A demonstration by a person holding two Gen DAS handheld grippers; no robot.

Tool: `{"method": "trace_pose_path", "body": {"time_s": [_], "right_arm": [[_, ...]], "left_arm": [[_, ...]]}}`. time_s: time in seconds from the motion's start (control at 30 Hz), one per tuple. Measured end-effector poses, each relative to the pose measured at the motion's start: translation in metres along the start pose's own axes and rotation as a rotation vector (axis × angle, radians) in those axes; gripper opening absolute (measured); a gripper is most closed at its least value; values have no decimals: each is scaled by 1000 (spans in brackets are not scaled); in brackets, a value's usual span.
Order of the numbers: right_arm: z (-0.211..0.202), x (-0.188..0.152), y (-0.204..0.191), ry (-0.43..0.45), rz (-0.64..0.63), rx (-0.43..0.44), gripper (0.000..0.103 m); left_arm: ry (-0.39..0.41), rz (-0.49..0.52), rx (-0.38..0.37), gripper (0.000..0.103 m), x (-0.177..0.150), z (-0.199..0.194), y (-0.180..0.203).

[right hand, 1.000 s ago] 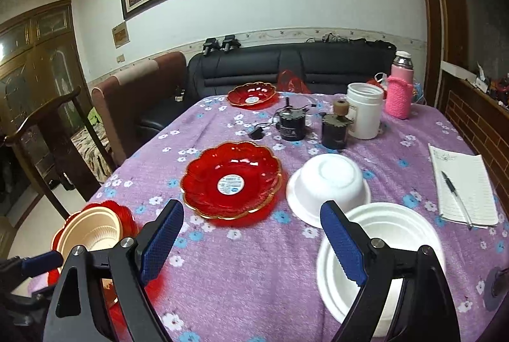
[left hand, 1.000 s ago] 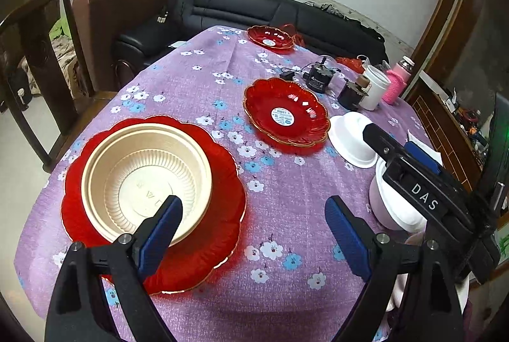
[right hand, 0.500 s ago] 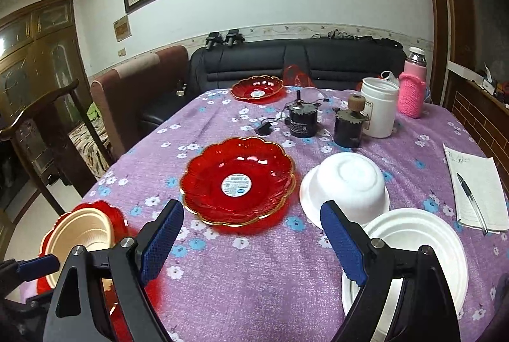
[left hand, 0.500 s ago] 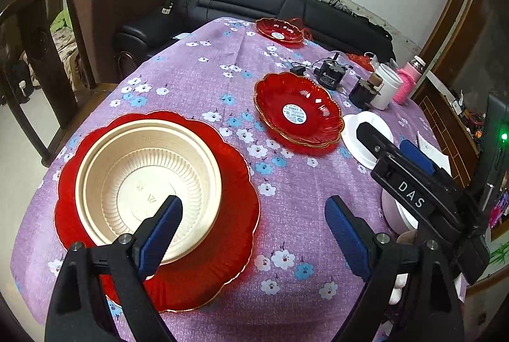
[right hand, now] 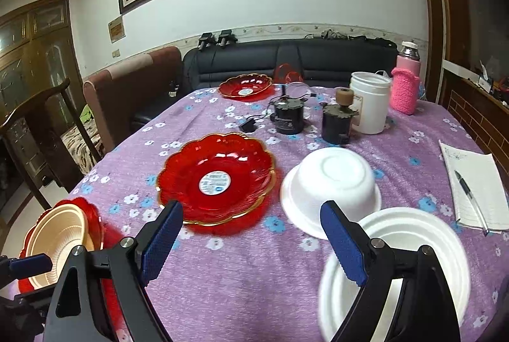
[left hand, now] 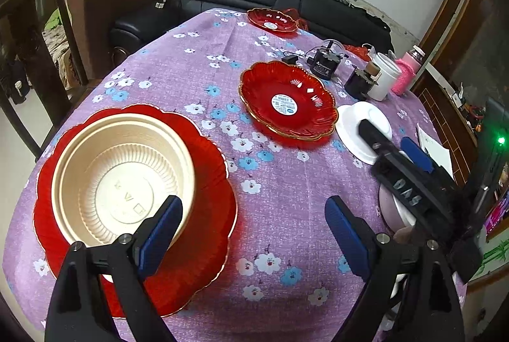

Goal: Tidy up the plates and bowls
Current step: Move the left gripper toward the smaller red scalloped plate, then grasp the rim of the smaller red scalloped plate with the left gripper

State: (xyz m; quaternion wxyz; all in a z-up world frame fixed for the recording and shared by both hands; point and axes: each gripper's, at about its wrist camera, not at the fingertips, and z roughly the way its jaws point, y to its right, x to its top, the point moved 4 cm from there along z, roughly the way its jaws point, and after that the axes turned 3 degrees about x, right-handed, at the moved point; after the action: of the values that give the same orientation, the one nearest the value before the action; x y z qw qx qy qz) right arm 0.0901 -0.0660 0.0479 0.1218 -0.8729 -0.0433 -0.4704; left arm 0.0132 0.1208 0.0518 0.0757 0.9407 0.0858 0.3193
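A cream bowl (left hand: 124, 173) sits in a big red scalloped plate (left hand: 203, 233) at the table's near left; my left gripper (left hand: 251, 227) hangs open over that plate's right rim, nothing between its blue pads. A second red plate (left hand: 286, 101) lies mid-table and a third red plate (left hand: 272, 20) at the far end. In the right wrist view my right gripper (right hand: 251, 233) is open and empty above the cloth, between the middle red plate (right hand: 216, 178) and an upright white bowl (right hand: 410, 249). An upturned white bowl (right hand: 334, 179) lies just beyond it. The right gripper's body hides part of both white bowls in the left wrist view.
Two small dark motors (right hand: 288, 116), a white tub (right hand: 369, 106) and a pink-sleeved flask (right hand: 405, 84) stand at the back right. A notepad with pen (right hand: 470, 186) lies at the right edge. A wooden chair (left hand: 31, 33) and sofa (left hand: 254, 1) border the purple flowered table (left hand: 286, 192).
Both grippers have eased forward and a little down over the table, so the plates and bowls look nearer. Both stay open and empty; nothing on the table has moved.
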Motion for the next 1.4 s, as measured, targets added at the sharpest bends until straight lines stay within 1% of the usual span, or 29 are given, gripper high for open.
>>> {"method": "trace_pose_path", "body": {"time_s": [0.13, 0.2, 0.3, 0.43, 0.53, 0.6, 0.67, 0.73, 0.77, 0.83, 0.87, 0.9, 0.97, 1.0, 1.07, 1.13, 1.3, 1.37, 1.4], "right_arm": [[-9, 11, 40, 31, 131, -17, 91], [-12, 13, 61, 42, 190, -43, 91], [-12, 13, 81, 42, 260, -56, 91], [-10, 11, 84, 26, 297, -8, 91], [-8, 10, 75, 20, 272, 5, 91], [-6, 10, 66, 15, 258, 30, 91], [-9, 9, 54, 17, 247, 85, 91], [-15, 10, 41, 18, 264, 170, 91], [-16, 9, 34, -1, 285, 223, 91], [-6, 3, 18, -84, 343, 336, 91], [1, -1, 9, -129, 360, 358, 91], [10, -6, 2, -169, 368, 346, 91], [30, -13, -8, -228, 382, 292, 84], [40, -15, -12, -252, 389, 268, 83], [56, -19, -14, -290, 411, 234, 78], [71, -22, -15, -316, 439, 201, 77], [89, -22, -16, -323, 462, 193, 77], [82, -18, -15, -267, 460, 231, 77], [77, -14, -16, -240, 429, 224, 77]], "left_arm": [[16, 13, 1, 91, 8, -7, 3], [42, 25, 19, 91, 18, -13, 3], [71, 36, 35, 91, 35, -19, 1], [85, 59, 67, 91, 65, -16, 4], [78, 74, 91, 91, 83, -5, 4], [69, 80, 99, 91, 92, 2, 3], [47, 84, 107, 91, 100, 11, 1], [18, 89, 98, 91, 112, 21, -1], [3, 92, 94, 91, 119, 27, -2], [-20, 74, 81, 91, 136, 41, -6], [-29, 67, 67, 91, 141, 47, -7], [-42, 64, 52, 91, 147, 54, -6], [-78, 69, 29, 91, 157, 76, -4], [-96, 73, 27, 91, 159, 85, -3], [-133, 64, 28, 90, 160, 107, -4], [-170, 45, 18, 90, 160, 125, -7], [-221, 3, 2, 90, 164, 152, -16], [-232, -14, -8, 90, 166, 158, -18], [-238, -16, -12, 90, 167, 161, -19]]}}
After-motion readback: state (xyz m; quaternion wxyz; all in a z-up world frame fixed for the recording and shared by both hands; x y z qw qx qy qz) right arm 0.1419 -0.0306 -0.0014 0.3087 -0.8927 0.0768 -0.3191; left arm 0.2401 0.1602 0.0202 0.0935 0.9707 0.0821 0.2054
